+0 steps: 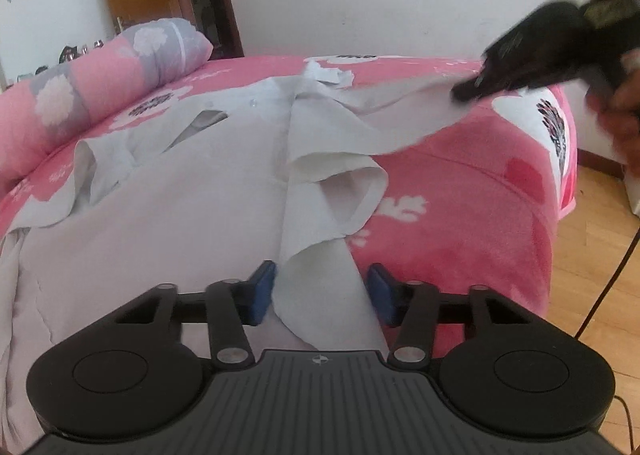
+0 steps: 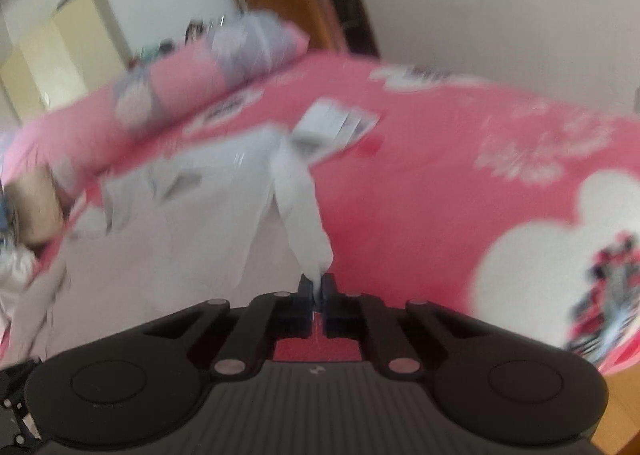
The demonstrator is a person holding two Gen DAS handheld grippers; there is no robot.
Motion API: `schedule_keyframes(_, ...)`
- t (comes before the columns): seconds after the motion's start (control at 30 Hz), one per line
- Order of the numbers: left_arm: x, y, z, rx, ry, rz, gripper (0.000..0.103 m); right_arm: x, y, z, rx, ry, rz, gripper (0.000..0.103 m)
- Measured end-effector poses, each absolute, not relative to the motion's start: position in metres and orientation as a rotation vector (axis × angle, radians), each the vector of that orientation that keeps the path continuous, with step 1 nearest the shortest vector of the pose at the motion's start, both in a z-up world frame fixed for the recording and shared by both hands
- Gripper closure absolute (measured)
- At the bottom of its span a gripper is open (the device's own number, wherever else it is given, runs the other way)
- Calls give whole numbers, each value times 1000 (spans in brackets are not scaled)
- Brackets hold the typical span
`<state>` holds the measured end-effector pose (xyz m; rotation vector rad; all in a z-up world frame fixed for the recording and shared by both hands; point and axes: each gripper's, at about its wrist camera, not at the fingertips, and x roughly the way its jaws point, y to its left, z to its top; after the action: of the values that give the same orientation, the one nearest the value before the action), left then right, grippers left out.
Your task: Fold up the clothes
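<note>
Bedding first: rolled quilt (image 1: 120, 67), pink and grey with white flower prints, lies along the far left edge of the bed (image 1: 460, 215), which is covered by a pink fleece blanket with white patches. White shirt (image 1: 180, 215) is spread across the left and middle of the bed, front up, collar (image 1: 328, 75) toward the far wall, buttons faintly visible near the placket. Its left sleeve is crumpled in loose folds near the bed's left side.

Left gripper (image 1: 320, 291) sits low over the shirt's near hem; blue-padded fingers (image 1: 262, 291) stand wide apart, released, with a fold of the shirt's right edge running between them but not pinched. Right of that fold, the shirt's right sleeve (image 1: 400, 123) is lifted off the blanket and stretched toward the upper right.

Right gripper (image 1: 468, 93), blurred in the left wrist view, holds the sleeve's cuff end above the blanket, with the person's hand (image 1: 616, 111) behind it at the frame edge. In the right wrist view the same gripper (image 2: 317, 289) shows fingers (image 2: 306, 287) clenched on the tip of the sleeve (image 2: 304, 207), white cloth pinched between the pads; the sleeve runs taut from there back to the shirt body (image 2: 180, 235). This view is motion-blurred. Wooden floor (image 1: 592, 255) shows at far right, below the bed's edge.
</note>
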<state>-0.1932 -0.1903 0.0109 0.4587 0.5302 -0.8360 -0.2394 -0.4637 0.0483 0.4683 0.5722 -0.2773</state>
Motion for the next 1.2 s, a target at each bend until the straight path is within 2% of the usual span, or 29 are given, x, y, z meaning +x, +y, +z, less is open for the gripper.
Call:
schedule_keyframes(0.07, -197, -194, 11, 448, 534, -845, 85, -258, -482, 60, 502, 523, -299, 99)
schedule_keyframes(0.17, -207, -194, 15, 449, 518, -853, 99, -286, -509, 71, 546, 472, -340, 100)
schedule_keyframes(0.33, -228, -183, 27, 408, 522, -914, 103, -324, -536, 73, 593, 443, -408, 100)
schedule_keyframes(0.6, -257, -148, 63, 338, 513, -993, 103, -371, -566, 67, 651, 407, -483, 99)
schedule_keyframes(0.73, -257, -146, 59, 320, 561, -1020, 103, -368, -576, 58, 620, 464, -504, 99)
schedule_keyframes(0.8, -255, -152, 42, 338, 636, -1011, 102, -359, -574, 40, 612, 561, -518, 97)
schedule_keyframes(0.83, -255, -152, 34, 337, 674, -1001, 97, -354, -572, 30, 605, 616, -529, 92)
schedule_keyframes(0.87, -256, -150, 30, 325, 698, -992, 88, -352, -569, 23, 598, 656, -546, 87)
schedule_keyframes(0.9, -257, -148, 26, 312, 721, -982, 82, -353, -566, 19, 593, 675, -561, 75)
schedule_keyframes(0.93, -260, -141, 25, 291, 721, -981, 71, -355, -563, 17, 592, 683, -574, 62)
schedule_keyframes(1.0, -268, -122, 29, 243, 689, -981, 65, -369, -556, 24, 618, 620, -567, 53)
schedule_keyframes(1.13, -279, -79, 46, 171, 639, -913, 49, -396, -546, 49, 661, 504, -548, 53)
schedule_keyframes(1.2, -285, -54, 54, 137, 611, -852, 46, -402, -534, 64, 650, 460, -524, 53)
